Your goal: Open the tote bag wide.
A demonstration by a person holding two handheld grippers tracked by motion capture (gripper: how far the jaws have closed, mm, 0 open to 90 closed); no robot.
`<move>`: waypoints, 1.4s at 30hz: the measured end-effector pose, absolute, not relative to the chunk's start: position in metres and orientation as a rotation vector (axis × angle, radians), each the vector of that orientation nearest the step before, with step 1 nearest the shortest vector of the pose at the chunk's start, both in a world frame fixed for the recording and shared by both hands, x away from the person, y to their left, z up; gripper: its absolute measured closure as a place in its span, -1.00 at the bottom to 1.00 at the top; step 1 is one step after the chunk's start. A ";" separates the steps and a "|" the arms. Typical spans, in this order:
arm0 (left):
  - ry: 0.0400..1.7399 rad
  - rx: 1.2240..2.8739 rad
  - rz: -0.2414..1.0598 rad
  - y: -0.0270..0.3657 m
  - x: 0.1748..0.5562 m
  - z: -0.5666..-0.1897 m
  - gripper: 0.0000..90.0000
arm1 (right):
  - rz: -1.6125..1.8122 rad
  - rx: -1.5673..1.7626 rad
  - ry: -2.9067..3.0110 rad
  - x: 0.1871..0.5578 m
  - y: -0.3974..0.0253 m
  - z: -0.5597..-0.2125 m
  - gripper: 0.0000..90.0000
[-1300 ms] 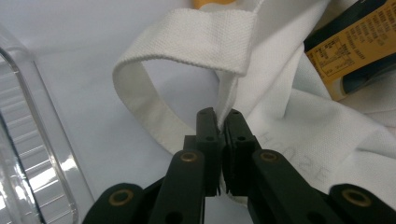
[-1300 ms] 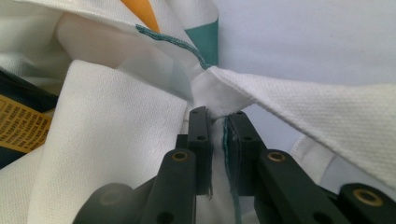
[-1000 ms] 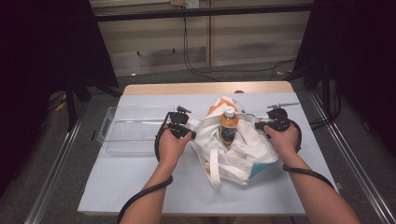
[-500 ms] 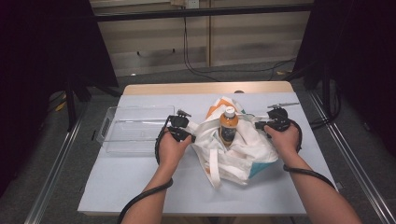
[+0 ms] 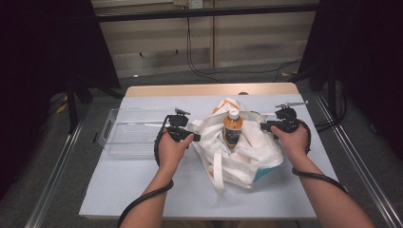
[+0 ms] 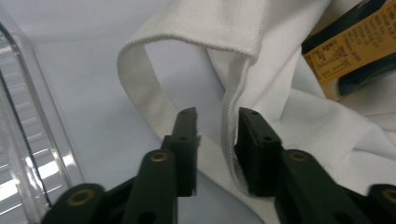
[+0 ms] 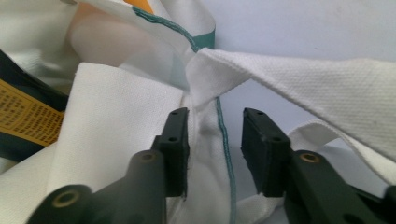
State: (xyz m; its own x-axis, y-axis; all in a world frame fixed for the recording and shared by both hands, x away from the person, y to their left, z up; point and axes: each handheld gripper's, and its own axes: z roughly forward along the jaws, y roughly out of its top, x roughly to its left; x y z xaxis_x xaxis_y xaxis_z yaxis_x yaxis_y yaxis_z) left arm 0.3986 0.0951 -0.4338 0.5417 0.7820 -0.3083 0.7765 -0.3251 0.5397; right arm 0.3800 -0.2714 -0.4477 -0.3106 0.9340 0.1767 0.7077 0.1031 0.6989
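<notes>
A white cloth tote bag lies open in the middle of the table. An orange drink bottle with a white cap stands inside it. My left gripper is at the bag's left rim. In the left gripper view, the left gripper is open, with the hemmed rim hanging between the jaws and a handle strap looping beside them. My right gripper is at the bag's right rim. The right gripper is also open, with the teal-stitched rim between its jaws. The bottle's label shows at the left.
A clear plastic tray lies left of the bag, close to my left hand. The table has a pale blue-grey cover. Metal rails run along both sides of the table, and cables hang at the back wall.
</notes>
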 end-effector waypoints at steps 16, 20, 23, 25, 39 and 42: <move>1.222 2.123 0.074 0.092 0.386 -0.415 -0.08 | 1.018 1.564 2.094 0.359 -0.269 -0.431 -0.18; 1.224 2.129 0.066 0.093 0.382 -0.416 -0.11 | 1.022 1.552 2.109 0.352 -0.271 -0.430 -0.17; 1.224 2.147 0.062 0.093 0.380 -0.418 -0.08 | 1.011 1.529 2.119 0.347 -0.272 -0.430 -0.16; 1.227 2.144 0.051 0.092 0.378 -0.420 -0.07 | 0.999 1.524 2.127 0.343 -0.273 -0.430 -0.15; 1.241 2.165 -0.003 0.090 0.374 -0.430 0.24 | 1.025 1.519 2.149 0.331 -0.274 -0.438 0.04; 1.242 2.167 -0.015 0.093 0.373 -0.432 0.37 | 1.040 1.513 2.167 0.330 -0.273 -0.440 0.34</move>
State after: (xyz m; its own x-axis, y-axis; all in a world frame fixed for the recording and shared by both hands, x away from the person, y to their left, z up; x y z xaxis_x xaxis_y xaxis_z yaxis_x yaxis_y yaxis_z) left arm 0.3730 0.0927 -0.4315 0.5551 0.7727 -0.3079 0.7800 -0.3551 0.5152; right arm 0.3305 -0.2734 -0.4401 -0.4001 0.9033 0.1549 0.6861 0.1831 0.7041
